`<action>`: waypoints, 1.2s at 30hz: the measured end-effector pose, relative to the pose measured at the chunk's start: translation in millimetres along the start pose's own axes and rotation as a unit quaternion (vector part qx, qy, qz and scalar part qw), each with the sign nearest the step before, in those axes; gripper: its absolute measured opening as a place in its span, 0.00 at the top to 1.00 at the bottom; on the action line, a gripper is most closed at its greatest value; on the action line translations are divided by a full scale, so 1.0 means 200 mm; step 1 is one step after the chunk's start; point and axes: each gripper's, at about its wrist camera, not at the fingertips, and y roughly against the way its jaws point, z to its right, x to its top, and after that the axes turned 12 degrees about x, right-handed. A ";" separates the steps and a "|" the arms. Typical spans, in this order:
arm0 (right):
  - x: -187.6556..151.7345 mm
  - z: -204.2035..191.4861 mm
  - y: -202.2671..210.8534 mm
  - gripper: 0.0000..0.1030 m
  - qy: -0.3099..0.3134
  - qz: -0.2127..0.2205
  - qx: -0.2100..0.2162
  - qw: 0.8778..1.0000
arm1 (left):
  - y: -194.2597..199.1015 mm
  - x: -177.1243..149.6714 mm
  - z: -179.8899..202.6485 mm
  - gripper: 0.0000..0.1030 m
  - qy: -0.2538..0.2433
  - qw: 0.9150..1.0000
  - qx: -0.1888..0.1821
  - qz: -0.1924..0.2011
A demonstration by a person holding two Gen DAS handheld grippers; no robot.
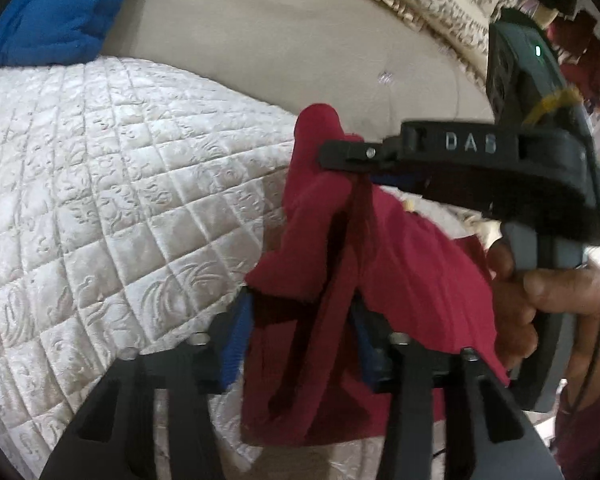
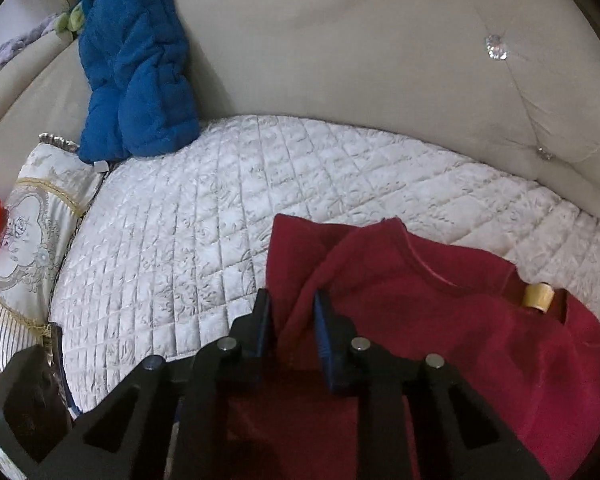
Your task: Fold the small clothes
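Left wrist view: left gripper (image 1: 300,312) jaws narrowed, red fabric bunched between the blue pads, looks pinched on a fold of the red garment (image 1: 400,264). Cloth rises up and away from the jaws, so it's lifted off the quilted cover (image 1: 100,184) here, rest of it drapes down to the right. Right gripper (image 1: 340,154) comes in from the right across the upper middle, tip sunk into the top of the same red cloth; whether it pinches can't be told from this angle. A hand (image 1: 540,300) holds its grey handle. Raised letters "DAS" readable on that gripper's black body, green light lit above. Blue padded item (image 1: 52,20) top left, patterned cushion (image 1: 420,0) top right.

Right wrist view: right gripper (image 2: 292,320) jaws close together, a ridge of the red garment (image 2: 480,340) runs up between the blue pads, reads as a grip on it. Garment lies on the quilted cover (image 2: 220,208), spread right of and beyond the jaws, neckline curving top right with a small yellowish tag (image 2: 538,297), no readable print. Long axis seems to run left-near to right-far.

Judgement: both grippers sit at the same end of the garment, close together; the bulk lies to the right, so the fold likely carries that way. Right hand is nearer the neckline
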 end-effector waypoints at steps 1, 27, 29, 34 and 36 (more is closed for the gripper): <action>0.00 0.00 0.01 0.79 0.000 0.000 -0.001 1.000 | 0.01 0.00 0.00 0.87 0.003 1.000 -0.011 0.004; 0.03 0.02 -0.15 0.72 -0.002 -0.037 -0.069 0.997 | 0.17 0.04 0.07 0.44 0.003 0.998 -0.018 0.062; 0.03 0.06 -0.08 0.74 -0.023 -0.026 -0.048 0.998 | 0.18 0.03 0.08 0.38 0.010 0.996 -0.041 0.075; 0.01 0.04 -0.05 0.75 -0.022 -0.020 -0.033 0.999 | 0.06 0.02 0.15 0.37 -0.020 0.998 -0.032 0.040; 0.01 0.03 -0.05 0.75 -0.020 -0.021 -0.032 0.999 | 0.03 0.01 0.15 0.37 -0.013 0.999 -0.039 0.029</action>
